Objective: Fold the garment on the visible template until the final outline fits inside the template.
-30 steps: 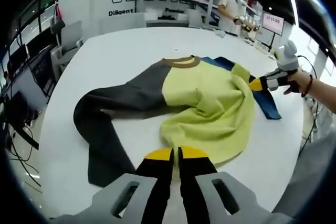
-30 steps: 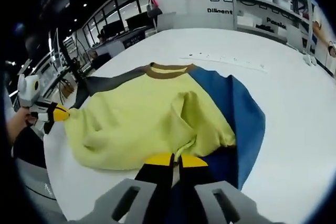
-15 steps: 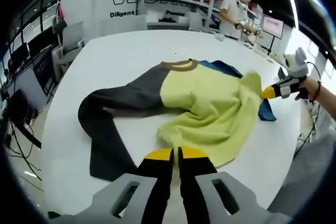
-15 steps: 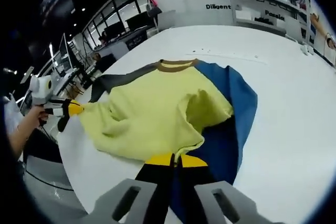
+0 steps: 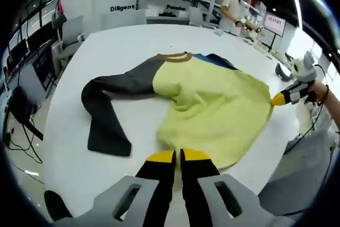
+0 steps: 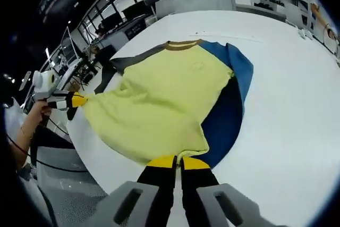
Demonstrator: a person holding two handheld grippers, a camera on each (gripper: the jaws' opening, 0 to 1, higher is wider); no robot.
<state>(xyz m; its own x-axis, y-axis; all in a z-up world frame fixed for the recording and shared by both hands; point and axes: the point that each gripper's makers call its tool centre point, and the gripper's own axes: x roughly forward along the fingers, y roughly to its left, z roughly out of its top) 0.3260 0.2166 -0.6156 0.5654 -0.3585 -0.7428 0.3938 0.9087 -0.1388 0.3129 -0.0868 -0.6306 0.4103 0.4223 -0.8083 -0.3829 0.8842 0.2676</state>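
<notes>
Left gripper view: left gripper [image 5: 177, 156], jaws clenched on the near hem corner of the garment [image 5: 212, 115], which lies flat on the white table [image 5: 127, 41]. Collar points away from the claw, long axis running straight ahead; dark sleeve [image 5: 109, 115] trails left. Right gripper [image 5: 280, 98] pinches the far hem corner at right.

Right gripper view: right gripper [image 6: 177, 161] clenched on the hem; collar far ahead, blue sleeve [image 6: 231, 99] right. Left gripper [image 6: 74, 100] holds the other corner. Hem stretched between both. No template outline discernible.
</notes>
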